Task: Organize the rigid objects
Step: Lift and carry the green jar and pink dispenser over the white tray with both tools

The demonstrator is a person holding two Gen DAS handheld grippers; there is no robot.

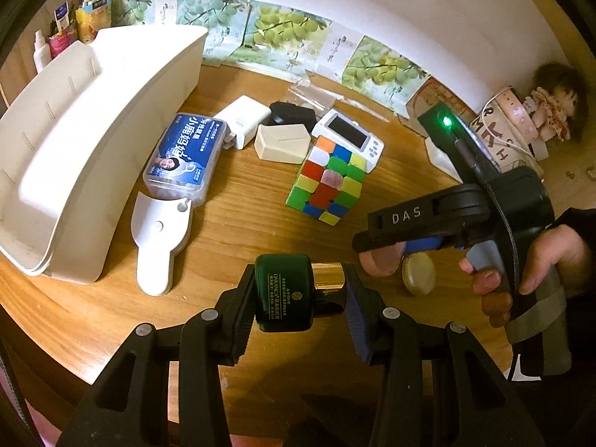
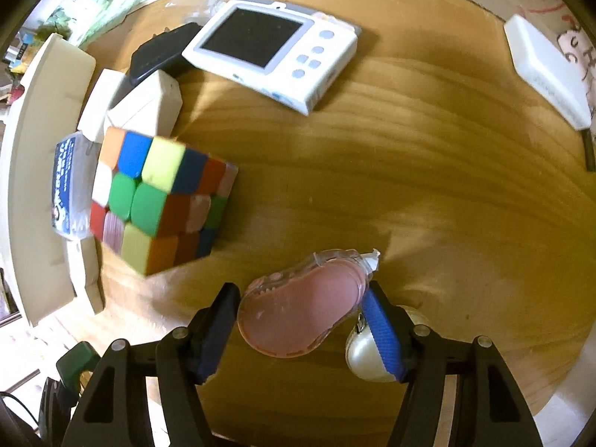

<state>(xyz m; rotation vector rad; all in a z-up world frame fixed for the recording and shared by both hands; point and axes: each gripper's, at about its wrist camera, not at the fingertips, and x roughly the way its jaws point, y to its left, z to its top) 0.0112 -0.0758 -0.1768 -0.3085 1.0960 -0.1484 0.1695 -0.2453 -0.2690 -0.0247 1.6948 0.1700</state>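
Observation:
My left gripper [image 1: 298, 294] is shut on a dark green bottle [image 1: 285, 292] with a gold cap [image 1: 328, 277], held above the wooden table. My right gripper [image 2: 298, 320] is shut on a pink correction-tape dispenser [image 2: 301, 309]; it also shows in the left wrist view [image 1: 380, 260], right of the bottle. A white organizer bin [image 1: 85, 141] stands at the left. A Rubik's cube [image 1: 327, 178] [image 2: 156, 197], a white handheld device [image 1: 350, 136] [image 2: 272, 52], a blue-labelled clear box [image 1: 184, 156], a white charger [image 1: 242, 119] and a cream block [image 1: 283, 143] lie between.
A white scoop-shaped piece [image 1: 158, 242] lies in front of the bin. A round pearly compact [image 1: 419, 273] [image 2: 367, 357] sits under my right gripper. A black item [image 1: 292, 113] and a white box [image 2: 547, 70] lie farther back. Grape-print papers line the wall.

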